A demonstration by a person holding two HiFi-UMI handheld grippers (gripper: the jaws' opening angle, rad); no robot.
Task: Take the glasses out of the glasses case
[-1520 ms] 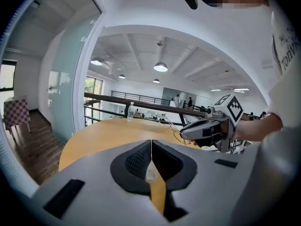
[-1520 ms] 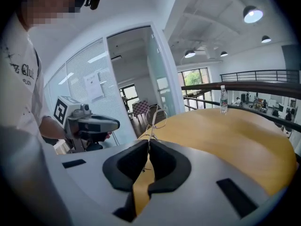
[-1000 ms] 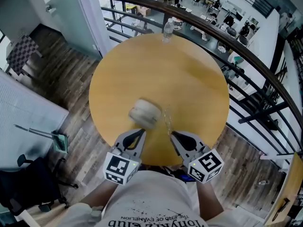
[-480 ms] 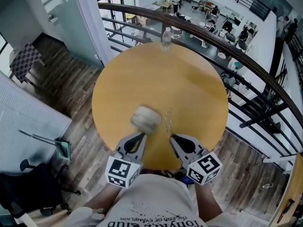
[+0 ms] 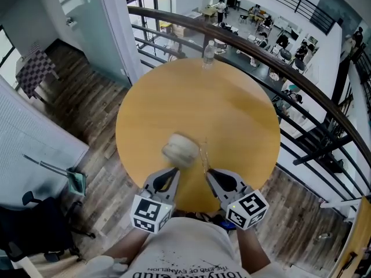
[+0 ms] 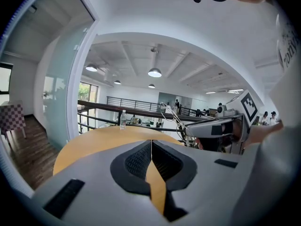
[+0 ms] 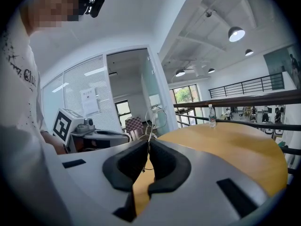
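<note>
While the right hand-held gripper [image 7: 146,147] pinches the glasses [image 7: 151,119], we find the glasses case [image 5: 179,150] at 12 o'clock of the nearer left hand-held gripper [image 6: 151,147], pressed together and empty.

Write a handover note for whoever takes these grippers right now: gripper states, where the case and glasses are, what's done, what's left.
Left gripper: shut, empty, at the table's near edge close to the case.
Right gripper: shut on a thin wire part of the glasses, which stand up from its jaws.
Case: on the table, left of the glasses; too blurred to tell if its lid is open.
Done: glasses are out of the case.
To do: probably set them down on the table beside the case.
</note>
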